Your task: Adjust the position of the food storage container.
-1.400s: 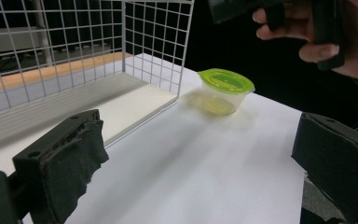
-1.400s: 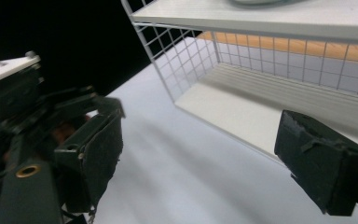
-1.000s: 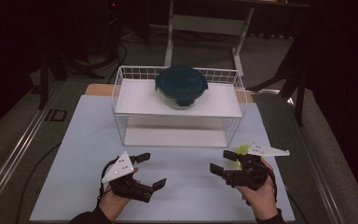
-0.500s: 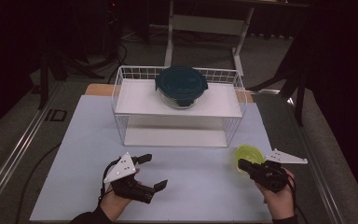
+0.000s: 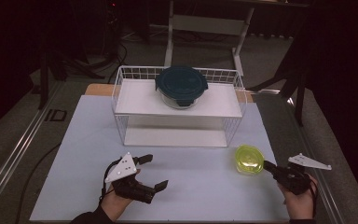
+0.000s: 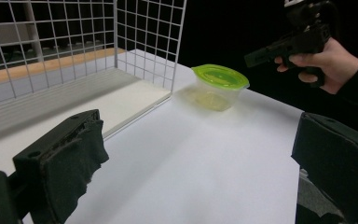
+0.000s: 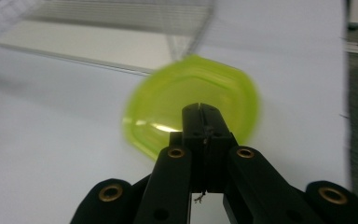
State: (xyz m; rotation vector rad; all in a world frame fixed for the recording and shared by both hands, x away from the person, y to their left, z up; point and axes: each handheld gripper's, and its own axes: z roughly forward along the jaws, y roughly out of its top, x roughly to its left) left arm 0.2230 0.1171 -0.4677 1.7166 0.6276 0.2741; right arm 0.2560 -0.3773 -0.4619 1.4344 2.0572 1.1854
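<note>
Lime-lidded clear tub [image 5: 249, 159], blurred perhaps hexagonal; right gripper [image 5: 266, 165] fingers pressed together, empty.

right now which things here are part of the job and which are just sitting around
In the job:
- green-lidded tub
- right gripper, fingers shut, empty, beside the tub
- left gripper, fingers open, empty

Sitting around:
- wire rack
- dark-lidded glass bowl on the rack's shelf
- white mat

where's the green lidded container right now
In the high view the green-lidded container sits on the white table, right side, just off the wire rack's front right corner, with the shut right gripper beside it.
</note>
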